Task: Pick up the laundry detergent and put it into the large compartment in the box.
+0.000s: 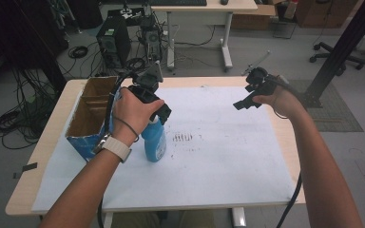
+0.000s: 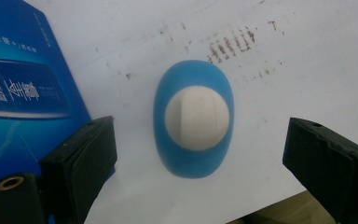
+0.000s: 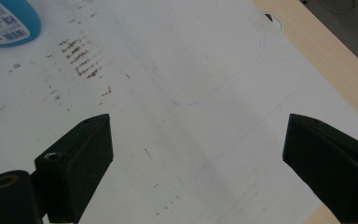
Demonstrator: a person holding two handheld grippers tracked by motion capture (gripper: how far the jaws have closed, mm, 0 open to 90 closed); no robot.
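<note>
A blue plastic bottle with a white cap stands upright on the white sheet, left of centre. My left gripper hovers directly over it, pointing down. In the left gripper view the left gripper is open, its jaws wide on either side of the bottle and apart from it. My right gripper is held above the sheet's far right part. In its own view the right gripper is open with nothing between its jaws, and the bottle's base shows at top left.
An open cardboard box with blue printed sides stands just left of the bottle, close to the left jaw. Brown smudges mark the sheet's middle. The wooden table edge runs along the right.
</note>
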